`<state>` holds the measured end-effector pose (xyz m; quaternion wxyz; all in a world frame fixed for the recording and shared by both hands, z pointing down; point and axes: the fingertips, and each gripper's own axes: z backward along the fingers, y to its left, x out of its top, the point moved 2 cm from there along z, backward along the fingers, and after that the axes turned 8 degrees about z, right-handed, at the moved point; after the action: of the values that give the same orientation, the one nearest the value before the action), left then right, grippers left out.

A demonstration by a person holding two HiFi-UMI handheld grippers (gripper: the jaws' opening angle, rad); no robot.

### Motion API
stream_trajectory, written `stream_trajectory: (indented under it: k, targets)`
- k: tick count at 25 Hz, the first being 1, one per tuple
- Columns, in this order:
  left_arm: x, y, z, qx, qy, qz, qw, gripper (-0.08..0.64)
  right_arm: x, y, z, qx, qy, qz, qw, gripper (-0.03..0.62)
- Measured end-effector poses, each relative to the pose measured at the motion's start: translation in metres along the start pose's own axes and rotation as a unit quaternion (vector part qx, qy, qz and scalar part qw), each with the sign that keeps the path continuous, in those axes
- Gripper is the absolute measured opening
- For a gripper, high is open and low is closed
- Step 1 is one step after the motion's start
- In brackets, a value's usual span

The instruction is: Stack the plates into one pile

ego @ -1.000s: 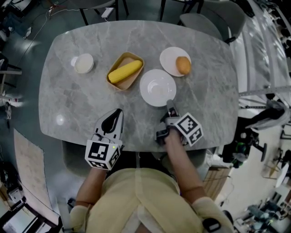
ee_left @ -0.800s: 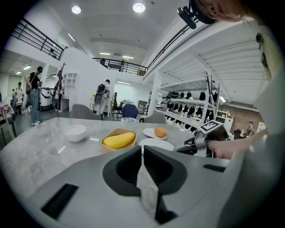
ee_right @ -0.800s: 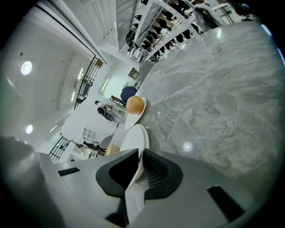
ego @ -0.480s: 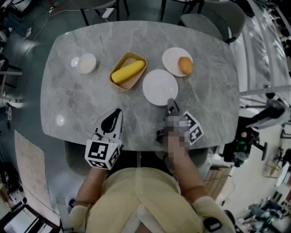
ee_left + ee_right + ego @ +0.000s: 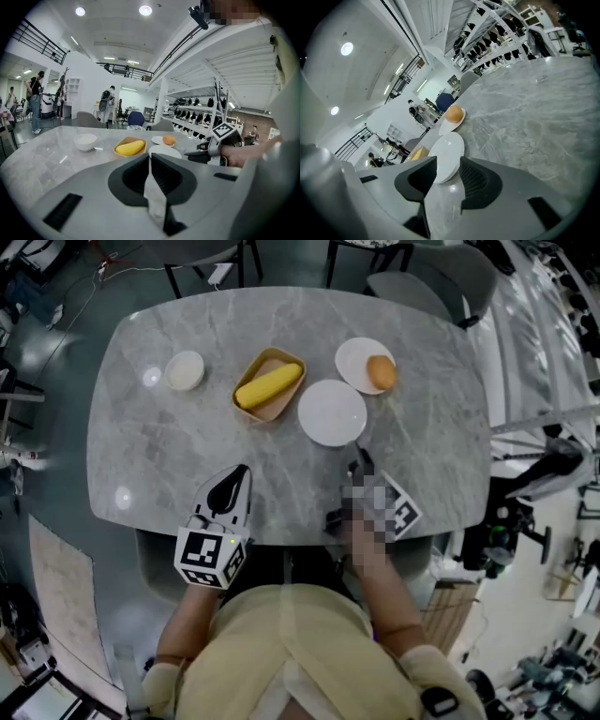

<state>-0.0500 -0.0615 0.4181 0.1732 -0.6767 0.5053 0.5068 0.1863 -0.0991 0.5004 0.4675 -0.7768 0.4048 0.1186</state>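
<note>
Ok so my right gripper has just been popping its jaws apart. They're standing wide now with nothing pinched. The empty white plate lies flat on the table just past my right fingertips, toward the far edge. From the right gripper view its near rim lines up with the gap, but the pads aren't pressing on it. The second plate sits just beyond that one, a bit closer to the far right corner, with a round orange thing on it (bun or fruit, can't tell). The two plates are close together, and I can't say if the rims touch. My left gripper is closed on nothing and hovers over the near edge, well apart from both plates, so the right hand is clearly the nearer one. Plates are round, so no long axis to fuss over. What matters is that both lie on nearly one line straight ahead of my right jaws. My guess is the loaded plate ends up on top of the empty one. The corn in its wooden tray sits just left of the empty plate, so watch that side.
</note>
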Motion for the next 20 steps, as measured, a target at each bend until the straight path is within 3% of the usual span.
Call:
stream_trajectory:
  k: [7,14,20]
  targets:
    - [-0.002,0.007,0.014,-0.008,-0.005,0.016,0.9998,-0.003,-0.013,0.028,0.032,0.043,-0.006,0.039,0.998,0.132]
    - [-0.001,0.012,0.025,-0.03,-0.012,0.054,0.998,-0.003,-0.027,0.053,0.056,0.063,-0.01,0.082,0.995,0.052]
    - [0.001,0.015,0.035,-0.036,-0.015,0.057,0.9976,-0.003,-0.033,0.072,0.071,0.075,-0.02,0.117,0.99,0.012]
